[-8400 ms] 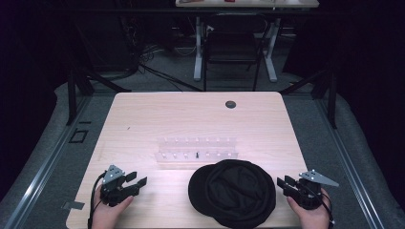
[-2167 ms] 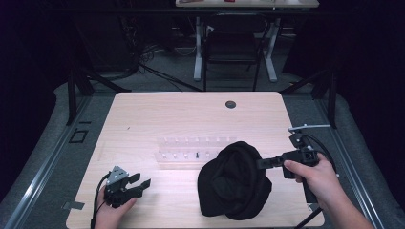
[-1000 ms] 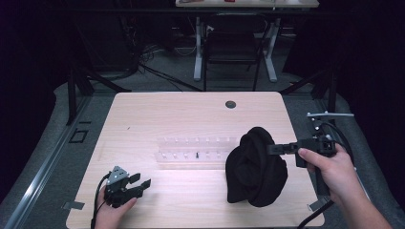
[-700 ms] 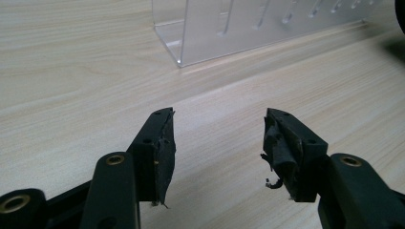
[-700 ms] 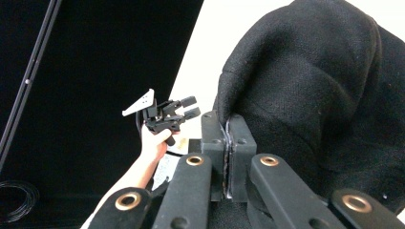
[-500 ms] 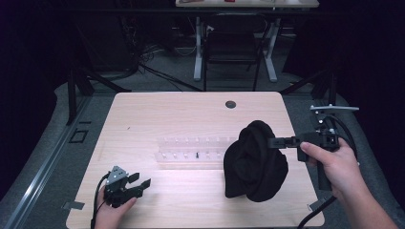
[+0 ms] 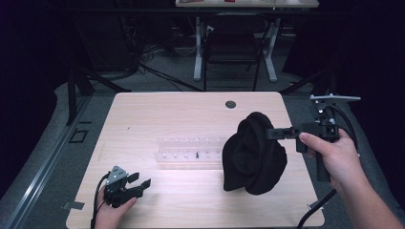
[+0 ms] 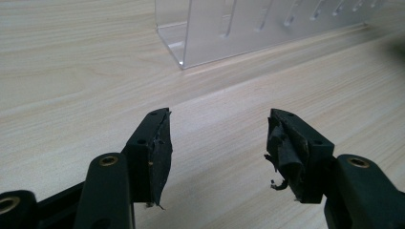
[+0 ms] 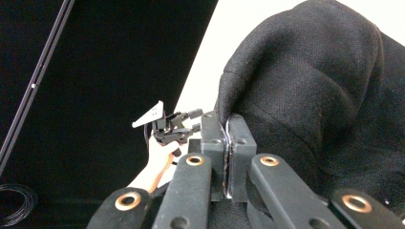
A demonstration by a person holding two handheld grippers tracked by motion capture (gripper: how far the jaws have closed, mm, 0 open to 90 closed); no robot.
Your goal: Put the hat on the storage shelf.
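A black knitted cloth hangs in a bunch over the right part of the table, lifted by its top edge. My right gripper is shut on that edge, held out from the right side at mid height. Seen along its own jaws, the right gripper pinches the black fabric, which drapes to the right. My left gripper rests near the front left corner, open, nothing between its fingers. In the left gripper view its jaws stand wide apart above bare wood.
A clear plastic rack with slots lies across the middle of the wooden table, its right end behind the cloth; its corner is just ahead of the left gripper. A dark round hole sits near the far edge.
The cloth lay flat at the front right 8 seconds ago; my right gripper has lifted it by one edge and carried it up and rightward. The left gripper has stayed put.
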